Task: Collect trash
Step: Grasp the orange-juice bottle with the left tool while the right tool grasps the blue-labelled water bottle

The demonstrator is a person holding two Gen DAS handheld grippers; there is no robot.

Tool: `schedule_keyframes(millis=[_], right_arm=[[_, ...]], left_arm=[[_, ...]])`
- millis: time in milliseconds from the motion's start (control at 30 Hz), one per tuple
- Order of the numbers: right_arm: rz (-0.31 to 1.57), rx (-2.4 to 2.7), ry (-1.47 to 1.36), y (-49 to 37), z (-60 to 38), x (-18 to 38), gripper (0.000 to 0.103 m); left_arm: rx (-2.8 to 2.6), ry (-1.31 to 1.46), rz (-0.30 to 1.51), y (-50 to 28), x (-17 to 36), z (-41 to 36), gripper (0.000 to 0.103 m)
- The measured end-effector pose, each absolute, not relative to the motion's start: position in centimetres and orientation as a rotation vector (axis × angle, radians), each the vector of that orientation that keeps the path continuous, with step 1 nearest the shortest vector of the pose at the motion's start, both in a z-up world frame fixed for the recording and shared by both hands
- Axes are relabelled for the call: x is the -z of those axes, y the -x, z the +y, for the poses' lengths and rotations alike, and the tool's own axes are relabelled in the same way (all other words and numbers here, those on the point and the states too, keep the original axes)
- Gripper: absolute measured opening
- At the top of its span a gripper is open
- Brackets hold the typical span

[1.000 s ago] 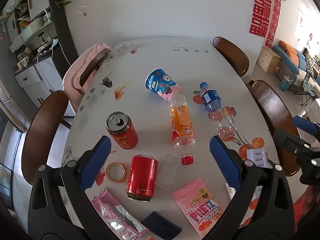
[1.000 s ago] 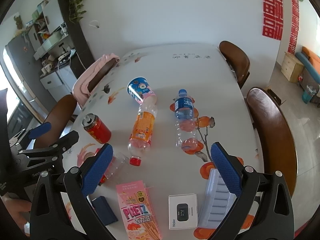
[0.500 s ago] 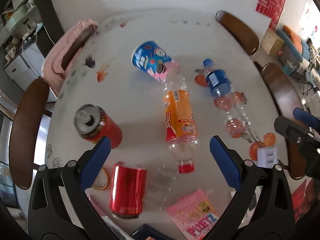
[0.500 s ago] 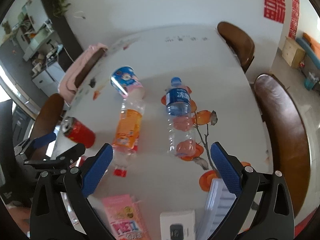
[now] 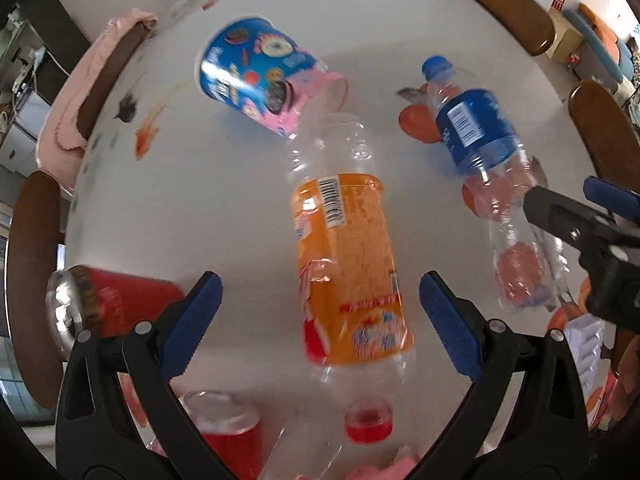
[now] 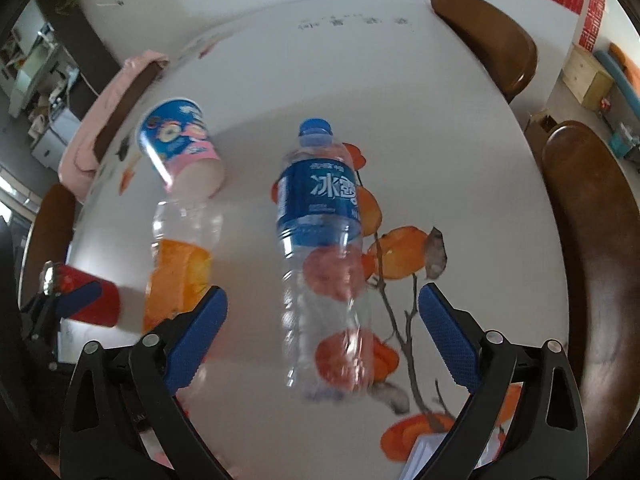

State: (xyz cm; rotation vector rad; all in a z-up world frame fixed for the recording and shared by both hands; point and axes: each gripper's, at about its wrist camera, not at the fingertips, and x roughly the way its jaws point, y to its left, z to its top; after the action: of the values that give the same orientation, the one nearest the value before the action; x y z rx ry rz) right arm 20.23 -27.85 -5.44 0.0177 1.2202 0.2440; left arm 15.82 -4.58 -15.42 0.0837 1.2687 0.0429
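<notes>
An empty orange-label bottle [image 5: 348, 264] with a red cap lies on the white table [image 5: 208, 208]; my open left gripper [image 5: 320, 312] hangs just above it, a finger on each side. An empty blue-label water bottle [image 6: 320, 208] lies to its right; my open right gripper [image 6: 323, 328] straddles its lower half from above. That bottle also shows in the left wrist view [image 5: 476, 136]. A blue and pink paper cup [image 5: 264, 76] lies on its side at the far end of the orange bottle. Two red cans show, one standing [image 5: 116, 304], one lying [image 5: 224, 432].
Dark wooden chairs ring the table: one at right [image 6: 584, 240], one at far right [image 6: 492, 36], one at left [image 5: 32, 280]. A pink cloth [image 5: 76, 108] hangs over a far-left chair. A white ribbed box [image 5: 584, 344] lies by the right gripper.
Both grippers have moved down and forward toward the table; the orange bottle and the blue bottle now loom large between their open fingers. Nothing has been taken hold of.
</notes>
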Motion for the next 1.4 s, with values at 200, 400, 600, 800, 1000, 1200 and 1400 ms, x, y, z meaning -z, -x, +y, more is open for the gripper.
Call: schedule_keyframes(millis=[200, 400, 600, 800, 1000, 1200, 1400], right_arm=[[1.279, -0.231, -0.005, -21.8, -27.3, 8.1, 0.071], [1.276, -0.238, 0.011, -22.0, -26.5, 8.8, 0.06], [1.293, -0.254, -0.036, -22.2, -27.1, 8.5, 0.055], [1.26, -0.257, -0.109, -21.1, -29.0, 6.3, 0.054], [1.198, -0.285, -0.184, -19.2, -31.6, 2.2, 0.054], [1.104, -0.381, -0.224, -17.2, -31.8, -3.2, 0.054], [0.997, -0.601, -0.157, -14.9, -26.1, -9.5, 0.054]], left_arm=[[-0.046, -0.071, 1.324, -17.0, 17.8, -4.8, 0.095], [0.005, -0.003, 1.396, -16.8, 19.6, -5.0, 0.065], [0.05, -0.02, 1.388, -15.7, 18.3, -5.5, 0.057], [0.064, -0.003, 1.334, -13.7, 15.2, -4.8, 0.057], [0.069, 0.008, 1.252, -11.4, 10.0, -4.4, 0.057], [0.059, 0.072, 1.159, -8.8, 4.1, -2.9, 0.057], [-0.026, 0.133, 1.031, -3.8, -1.5, -1.0, 0.057]])
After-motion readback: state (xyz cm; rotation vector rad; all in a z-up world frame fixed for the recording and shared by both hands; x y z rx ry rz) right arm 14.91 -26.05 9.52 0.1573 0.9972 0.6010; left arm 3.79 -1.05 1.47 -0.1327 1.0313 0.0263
